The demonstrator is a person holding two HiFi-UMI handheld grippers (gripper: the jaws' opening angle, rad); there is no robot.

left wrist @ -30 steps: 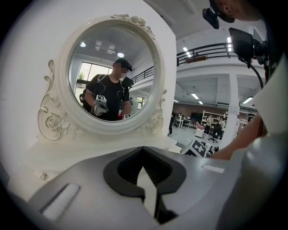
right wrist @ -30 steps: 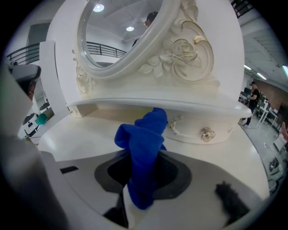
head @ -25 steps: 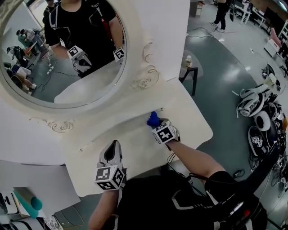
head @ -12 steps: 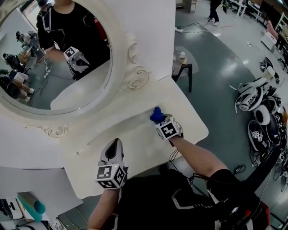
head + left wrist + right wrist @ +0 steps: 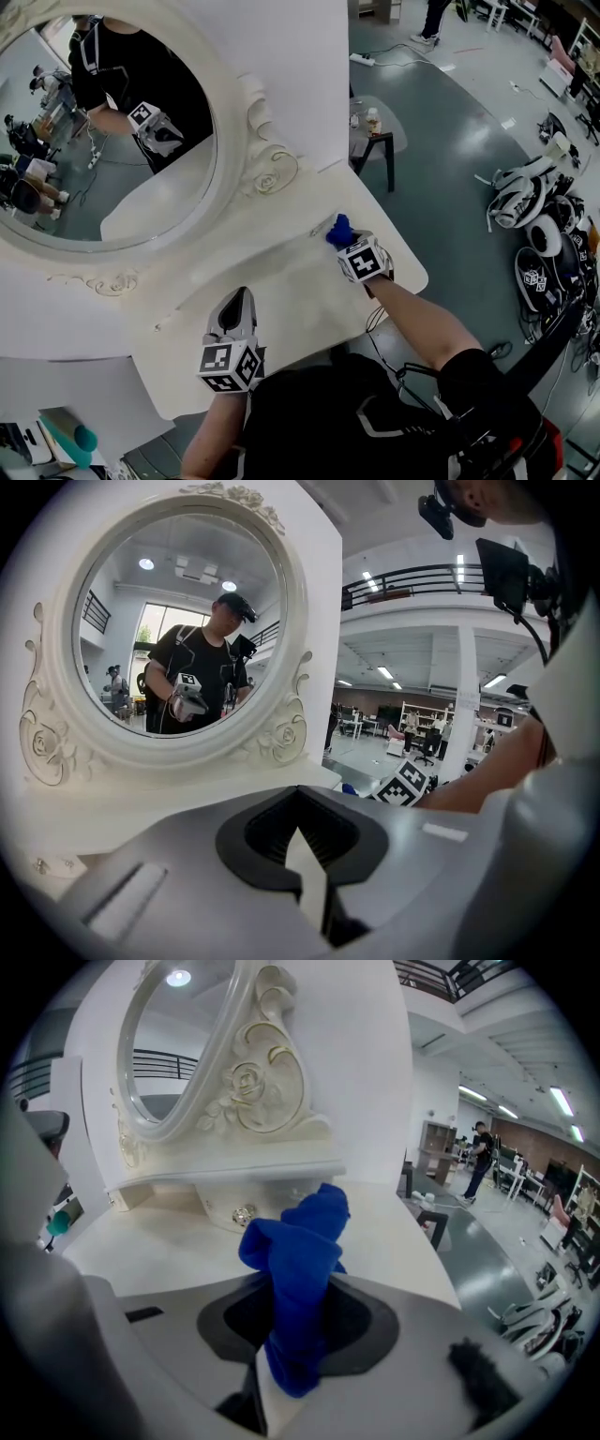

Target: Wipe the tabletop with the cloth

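Blue soft cloth [image 5: 298, 1274] is squeezed tight in the right tool [image 5: 286, 1377] at the far right of the white surface [image 5: 281, 281], the left tool [image 5: 309, 878] is closed on nothing, and wiping seems under way, so next comes a slide across.

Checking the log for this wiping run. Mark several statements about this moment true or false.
1. The right gripper is shut on the blue cloth. True.
2. The left gripper grips a second cloth. False: its jaws are together with nothing between them.
3. The blue cloth is at the right part of the tabletop, near the foot of the mirror. True.
4. The mirror is square. False: it is rounded, set in an ornate white frame.
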